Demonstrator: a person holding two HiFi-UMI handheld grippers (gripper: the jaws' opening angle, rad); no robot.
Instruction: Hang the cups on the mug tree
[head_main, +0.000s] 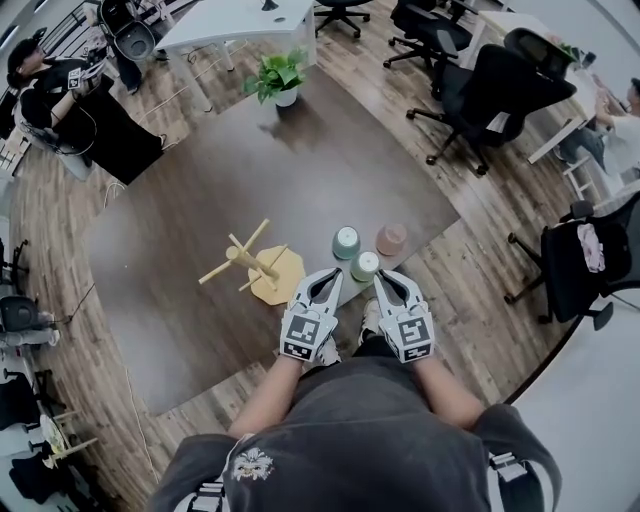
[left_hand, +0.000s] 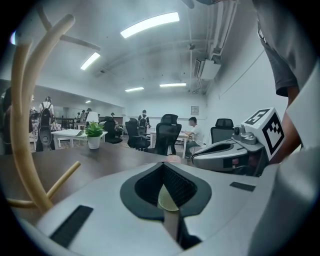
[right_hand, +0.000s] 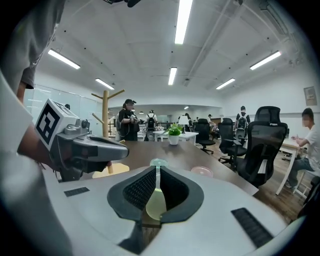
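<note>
**Hovering shut before three cups**

Left gripper (head_main: 335, 275) and right gripper (head_main: 382, 280) have their ridged black pads pressed together and grip nothing. Just beyond their tips stands a smooth pale green cup (head_main: 365, 265). A teal cup (head_main: 346, 242) and a pink cup (head_main: 391, 239) stand behind it, near the dark wood-grain table's (head_main: 200, 200) edge. Left of them the pale wooden mug tree (head_main: 255, 262) stands upright on its hexagonal base, pegs slanting upward. Bare tabletop stretches beyond to a potted plant (head_main: 280, 78).

An open-plan office: black swivel chairs (head_main: 500, 85), white desks (head_main: 235, 25), ceiling strip lights (right_hand: 184, 20).
</note>
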